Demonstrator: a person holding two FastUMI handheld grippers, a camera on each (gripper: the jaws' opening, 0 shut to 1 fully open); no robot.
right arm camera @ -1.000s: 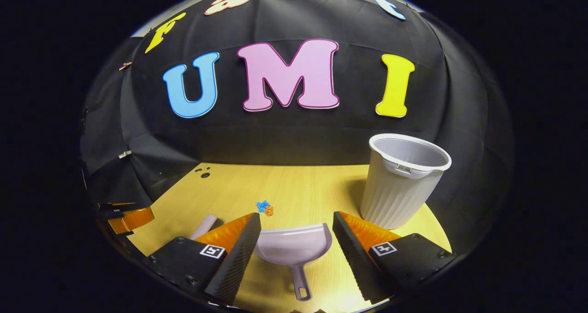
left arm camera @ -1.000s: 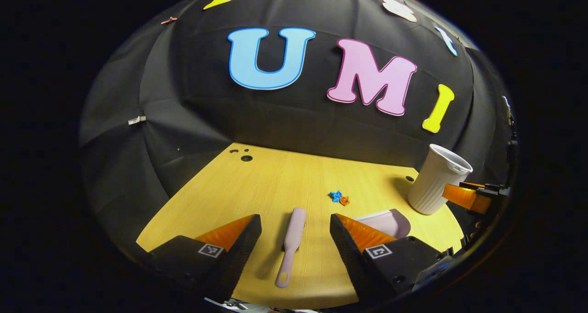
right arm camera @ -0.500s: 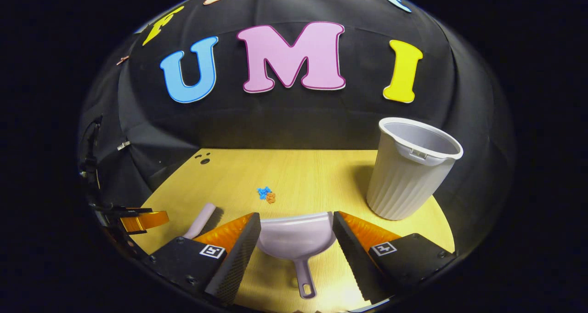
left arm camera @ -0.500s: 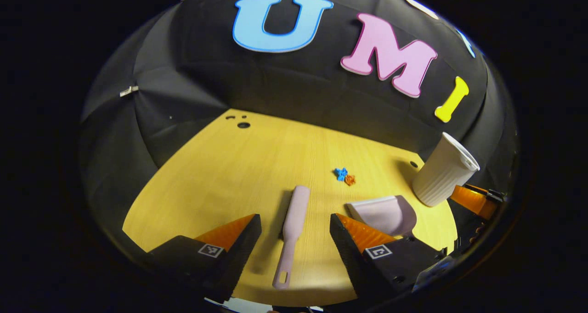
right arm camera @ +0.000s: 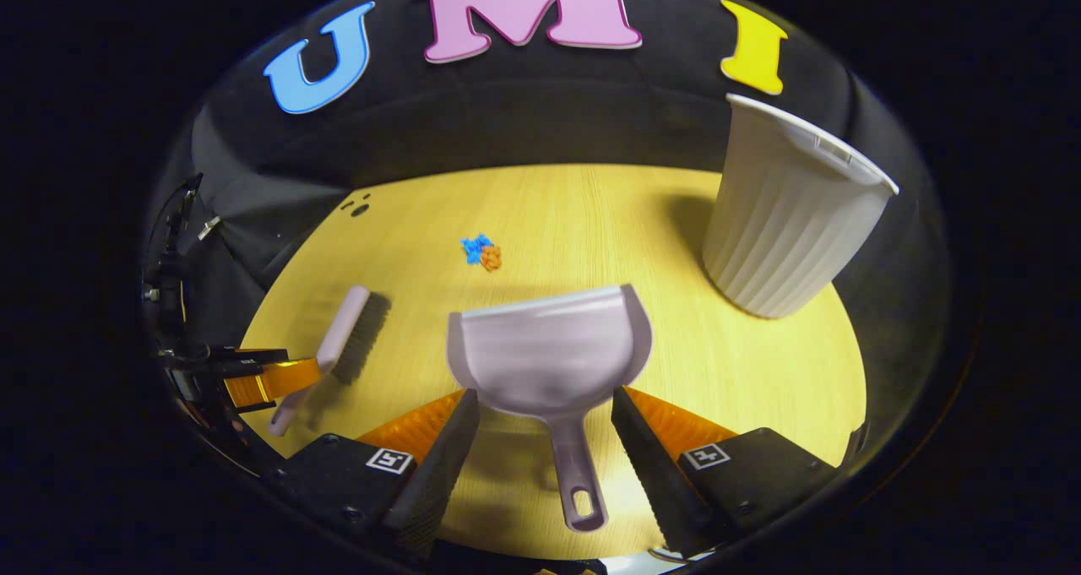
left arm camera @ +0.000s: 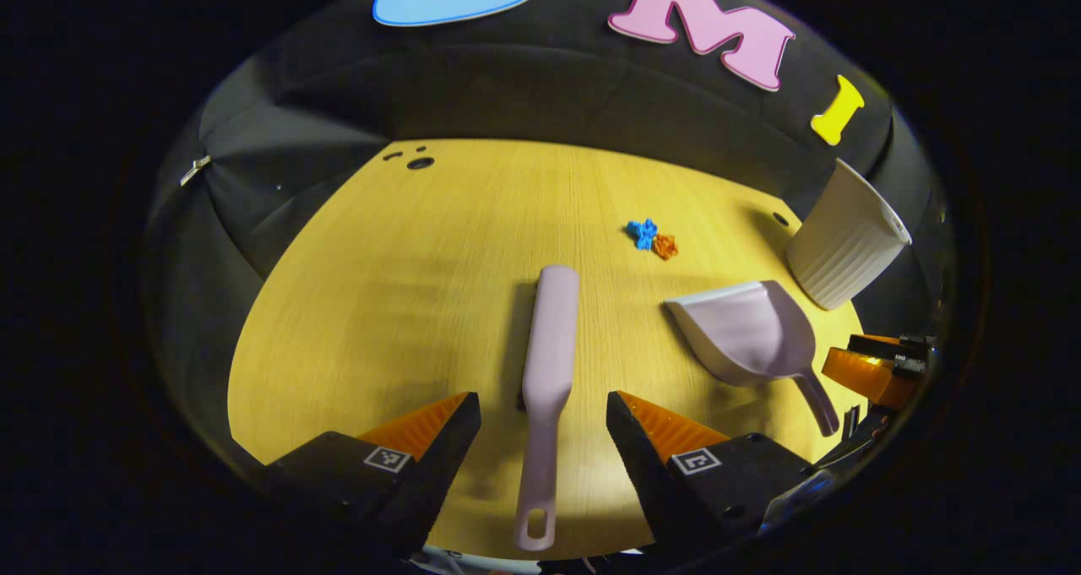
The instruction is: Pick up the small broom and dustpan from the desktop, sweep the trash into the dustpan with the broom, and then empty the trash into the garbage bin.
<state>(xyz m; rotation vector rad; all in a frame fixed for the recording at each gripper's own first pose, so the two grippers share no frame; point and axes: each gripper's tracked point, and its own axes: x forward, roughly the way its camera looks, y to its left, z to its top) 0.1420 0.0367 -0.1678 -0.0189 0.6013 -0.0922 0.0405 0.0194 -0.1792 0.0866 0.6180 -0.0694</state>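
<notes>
A pale pink small broom [left arm camera: 547, 364] lies flat on the wooden desktop [left arm camera: 405, 288], its handle running between the spread fingers of my left gripper [left arm camera: 543, 410], which is open above it. The matching dustpan [right arm camera: 551, 351] lies with its handle between the fingers of my open right gripper [right arm camera: 545, 410]. Blue and orange scraps of trash [left arm camera: 652, 239] lie beyond both tools, also seen as trash [right arm camera: 481, 252] in the right gripper view. The white ribbed garbage bin [right arm camera: 790, 216] stands upright at the right. The broom [right arm camera: 338, 347] lies left of the dustpan [left arm camera: 747, 334], with the left gripper at its handle.
The bin [left arm camera: 847, 237] stands near the desktop's far right corner. Small round holes [left arm camera: 418, 163] mark the far left of the desktop. The black cloth wall closes the back and sides. The right gripper's fingers [left arm camera: 870, 364] show at the right edge of the left gripper view.
Both grippers have tilted downward and come closer to the desktop; broom and dustpan now look larger, and their handles lie between the open fingers. The tools have not moved.
</notes>
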